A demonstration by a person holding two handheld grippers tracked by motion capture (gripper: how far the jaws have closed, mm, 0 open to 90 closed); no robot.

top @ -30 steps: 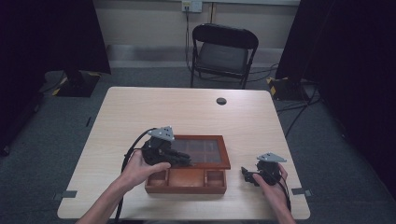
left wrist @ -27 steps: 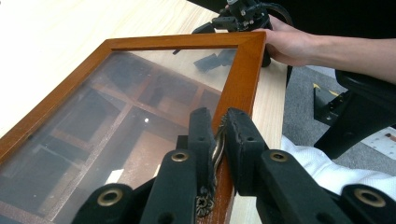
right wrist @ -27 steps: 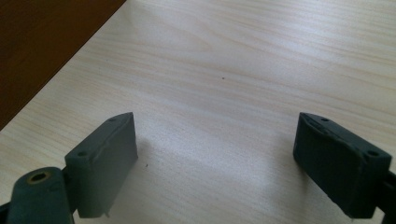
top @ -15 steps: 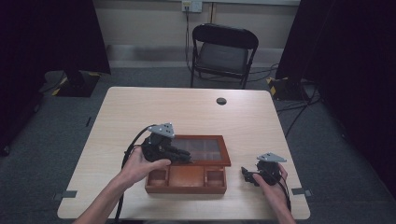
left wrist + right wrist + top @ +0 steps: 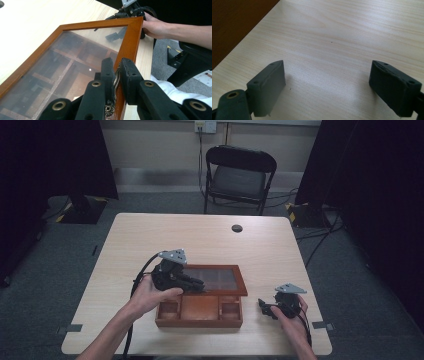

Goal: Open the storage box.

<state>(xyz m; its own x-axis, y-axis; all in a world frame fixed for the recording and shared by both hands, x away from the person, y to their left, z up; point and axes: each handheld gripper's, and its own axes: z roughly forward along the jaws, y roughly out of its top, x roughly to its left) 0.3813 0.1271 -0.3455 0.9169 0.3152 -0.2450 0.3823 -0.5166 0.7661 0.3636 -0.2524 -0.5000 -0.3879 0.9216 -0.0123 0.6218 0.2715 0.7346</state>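
Note:
A brown wooden box (image 5: 199,321) with several open compartments lies near the table's front edge. Its glass-paned lid (image 5: 222,279) is raised at the front and tilts back over the box. My left gripper (image 5: 198,284) is shut on the small metal latch (image 5: 116,75) at the lid frame's (image 5: 131,37) front edge, and through the glass (image 5: 75,57) I see the dividers below. My right gripper (image 5: 264,307) rests on the table to the right of the box, open with nothing between its fingers (image 5: 270,85). The box's dark side (image 5: 234,22) is at that view's upper left.
A small black round object (image 5: 237,228) lies at the table's (image 5: 150,240) far side. A black folding chair (image 5: 240,170) stands beyond the table. Cables trail from the left gripper over the front edge. The far half of the table is bare wood.
My left gripper has shifted slightly up and right with the lid's front edge held in it. The right gripper has stayed where it was.

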